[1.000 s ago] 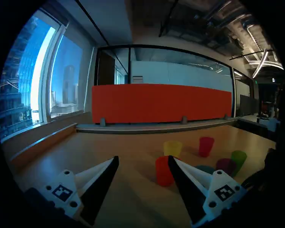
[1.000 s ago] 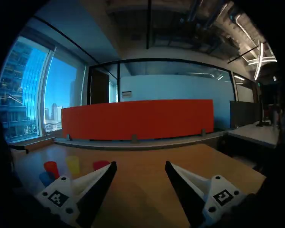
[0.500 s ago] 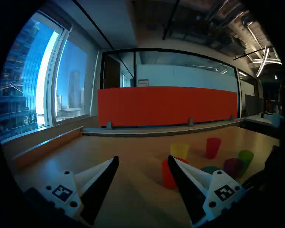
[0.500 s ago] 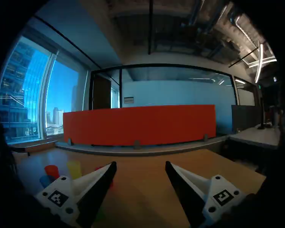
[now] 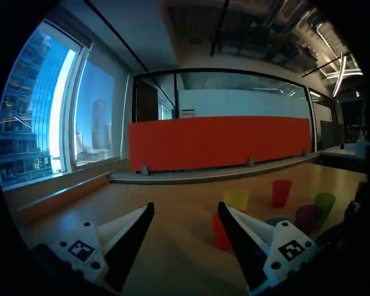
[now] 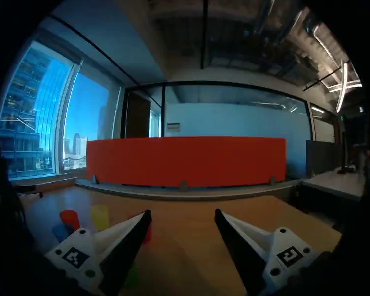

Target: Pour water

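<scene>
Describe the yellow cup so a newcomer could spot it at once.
In the left gripper view, a wooden table runs up to a long orange-red partition. The yellow cup stands on it just behind the orange cup and left of the red cup; no neighbour shares its pale yellow.

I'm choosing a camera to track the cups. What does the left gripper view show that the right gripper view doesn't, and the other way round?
Left gripper view: the open left gripper and a purple cup beside its right finger. Right gripper view: the open right gripper, with the cups off to its left. Both: the orange cup, yellow cup, red cup, wooden table, orange partition and windows.
</scene>
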